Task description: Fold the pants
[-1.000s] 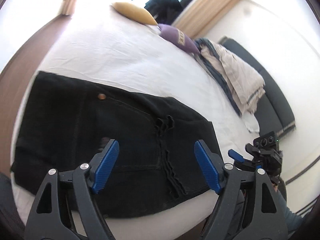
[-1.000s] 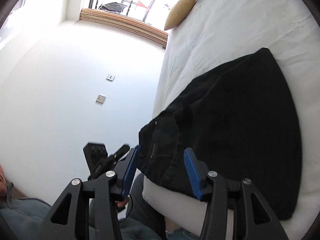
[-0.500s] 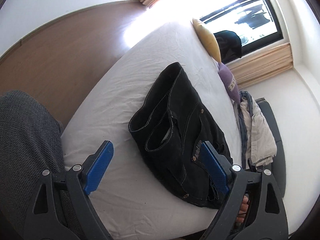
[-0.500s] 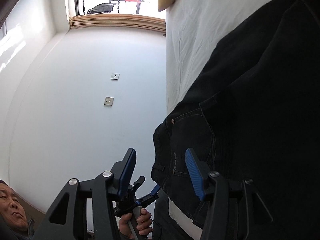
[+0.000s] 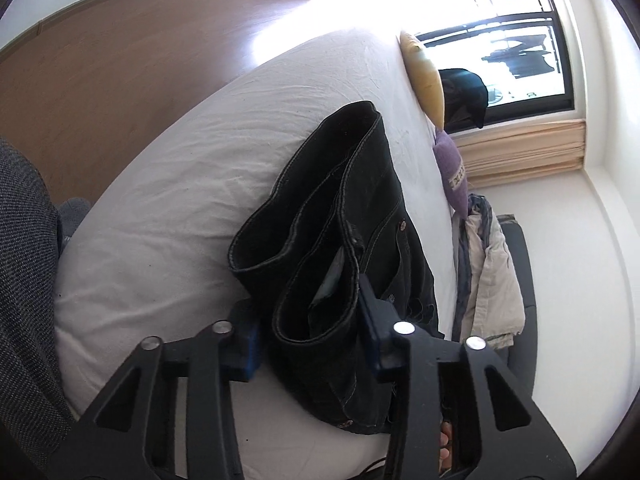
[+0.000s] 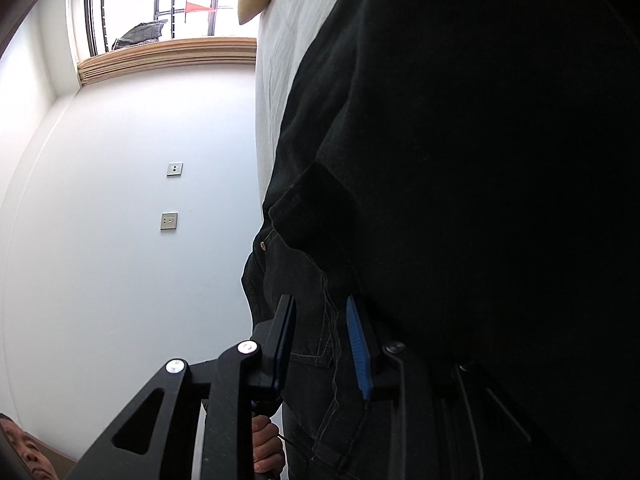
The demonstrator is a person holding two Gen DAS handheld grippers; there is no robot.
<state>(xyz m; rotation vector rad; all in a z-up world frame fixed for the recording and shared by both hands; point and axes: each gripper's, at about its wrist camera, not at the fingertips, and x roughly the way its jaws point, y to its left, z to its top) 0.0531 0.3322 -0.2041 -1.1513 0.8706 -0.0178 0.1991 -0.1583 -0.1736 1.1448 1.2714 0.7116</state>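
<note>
Black pants (image 5: 360,240) lie folded on the white bed (image 5: 180,184) as I take hold of them at the near edge with both grippers.

On the left, my left gripper (image 5: 308,328) has its blue-padded fingers (image 5: 251,344) narrowed around the open hem of a pant leg, pads pressing the cloth on either side. Beyond it the pants stretch toward a yellow pillow (image 5: 426,76) and a purple cushion (image 5: 454,172) near the window (image 5: 512,64), with a heap of pale clothes (image 5: 488,272) at the right. My right gripper (image 6: 320,344) sits with its fingers (image 6: 358,348) partly closed, a fold of the waist end between them; whether the pads actually pinch it I cannot tell.
</note>
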